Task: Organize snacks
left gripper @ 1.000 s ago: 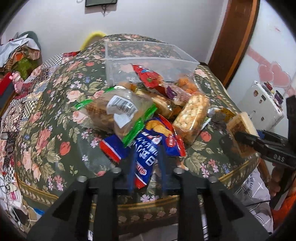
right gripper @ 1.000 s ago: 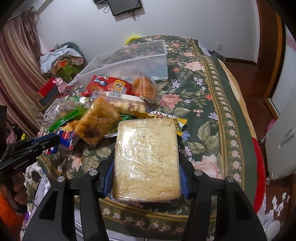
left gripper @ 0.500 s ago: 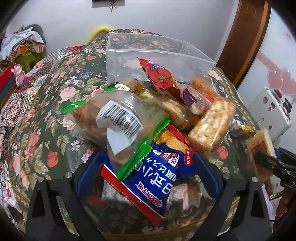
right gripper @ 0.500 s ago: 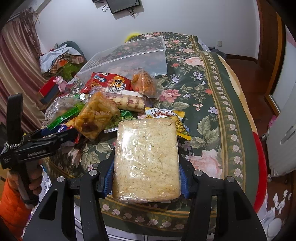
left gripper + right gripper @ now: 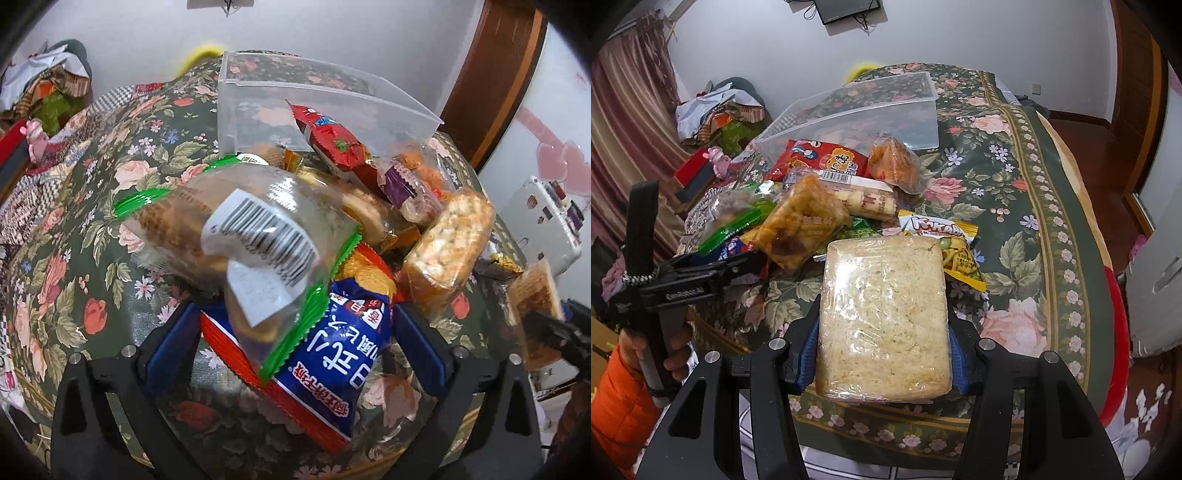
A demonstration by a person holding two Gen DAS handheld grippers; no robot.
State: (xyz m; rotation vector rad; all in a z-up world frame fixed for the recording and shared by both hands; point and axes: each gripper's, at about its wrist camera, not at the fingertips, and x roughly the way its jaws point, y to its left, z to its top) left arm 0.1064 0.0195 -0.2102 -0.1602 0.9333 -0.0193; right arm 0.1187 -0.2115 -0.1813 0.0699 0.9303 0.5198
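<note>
A pile of snack packets lies on the floral table in front of a clear plastic bin [image 5: 295, 99], which also shows in the right wrist view [image 5: 857, 110]. My left gripper [image 5: 295, 328] is open, its jaws either side of a blue packet [image 5: 332, 347] with a clear green-edged biscuit bag [image 5: 243, 229] lying over it. My right gripper [image 5: 882, 332] is shut on a wrapped pale cracker block [image 5: 884, 314], held above the table's near edge. The left gripper also shows in the right wrist view [image 5: 738, 264].
A red packet [image 5: 820, 158], an orange snack bag [image 5: 894, 166], a roll of biscuits [image 5: 860, 195], an orange rice-cracker pack [image 5: 447, 251] and a yellow packet [image 5: 956, 251] lie in the pile. A white appliance [image 5: 546, 225] stands to the right.
My left gripper has opened wide and moved forward so its jaws now flank the blue packet. My right gripper holds the cracker block almost still.
</note>
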